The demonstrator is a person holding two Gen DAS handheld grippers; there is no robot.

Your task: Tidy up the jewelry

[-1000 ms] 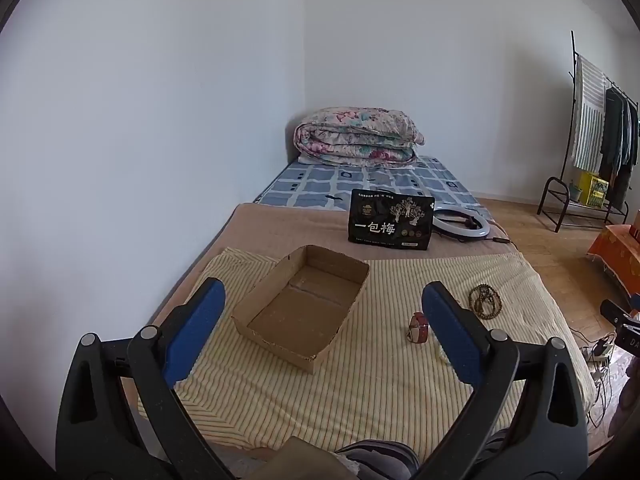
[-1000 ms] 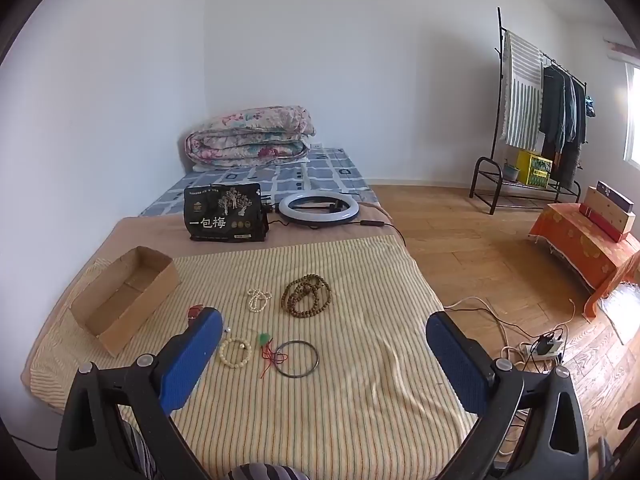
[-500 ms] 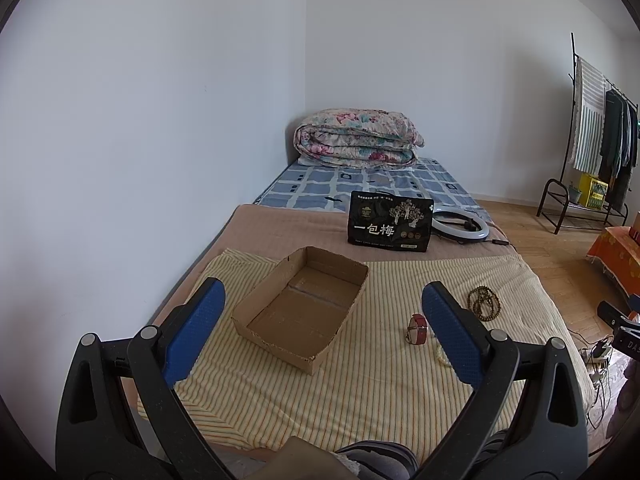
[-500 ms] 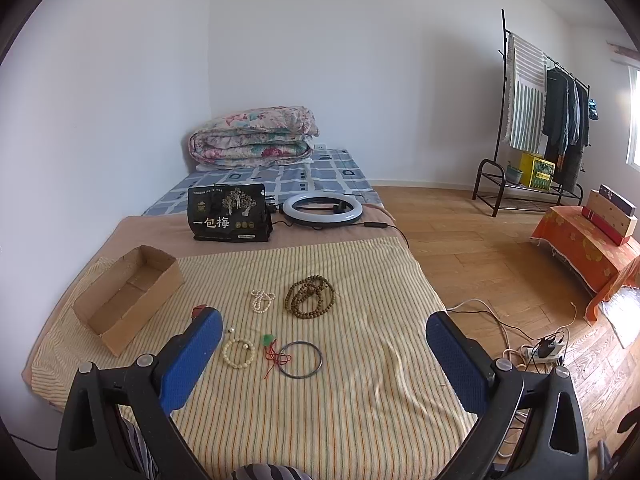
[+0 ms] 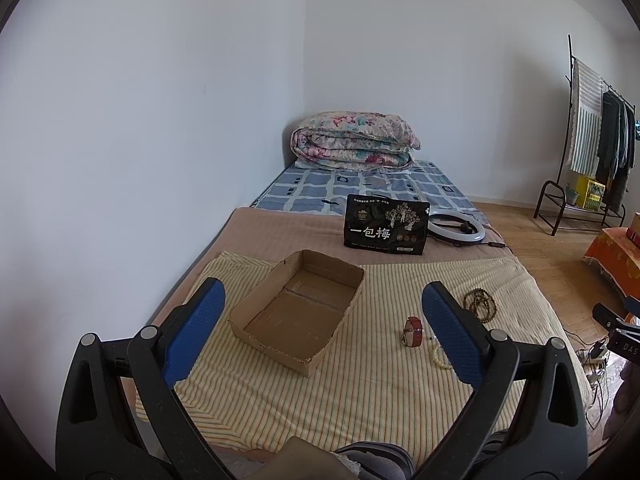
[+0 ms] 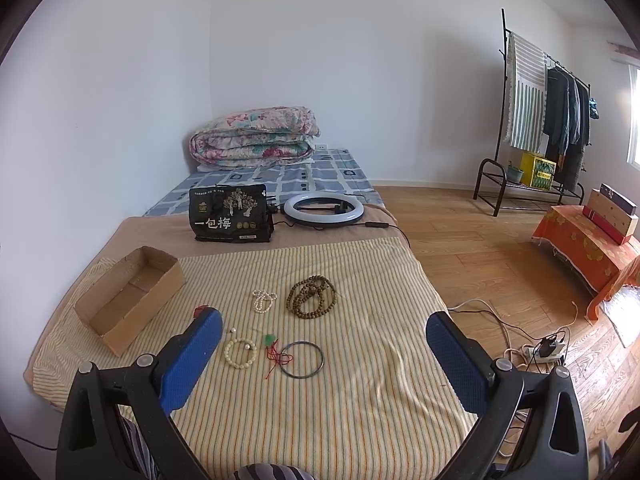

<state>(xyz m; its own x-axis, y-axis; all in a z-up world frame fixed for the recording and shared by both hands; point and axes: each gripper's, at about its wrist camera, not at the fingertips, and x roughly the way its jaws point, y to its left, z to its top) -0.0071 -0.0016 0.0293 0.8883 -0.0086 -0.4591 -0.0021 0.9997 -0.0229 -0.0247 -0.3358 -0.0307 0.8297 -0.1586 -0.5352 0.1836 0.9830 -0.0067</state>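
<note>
An empty cardboard box (image 5: pixel 298 308) (image 6: pixel 128 296) lies on the striped cloth at the left. To its right lie a red watch (image 5: pixel 413 331), a brown bead necklace (image 6: pixel 312 296) (image 5: pixel 480 306), a small white pearl strand (image 6: pixel 264 300), a cream bead bracelet (image 6: pixel 240 353) (image 5: pixel 439 358), a green pendant on red cord (image 6: pixel 274 348) and a dark bangle (image 6: pixel 301 360). My left gripper (image 5: pixel 320 332) hovers open above the near edge of the box. Held over the jewelry, my right gripper (image 6: pixel 320 356) is open too, with nothing in it.
A black printed bag (image 6: pixel 230 218) and a ring light (image 6: pixel 324 210) lie behind the cloth, with a folded quilt (image 6: pixel 254 138) at the bed's far end. A clothes rack (image 6: pixel 540 120), an orange-covered table (image 6: pixel 592 248) and a power strip (image 6: pixel 546 350) are on the floor to the right.
Both views have shifted only slightly; the right view has drifted a little to the left, so the scene sits further right. Both grippers stay open and the jewelry has not moved.
</note>
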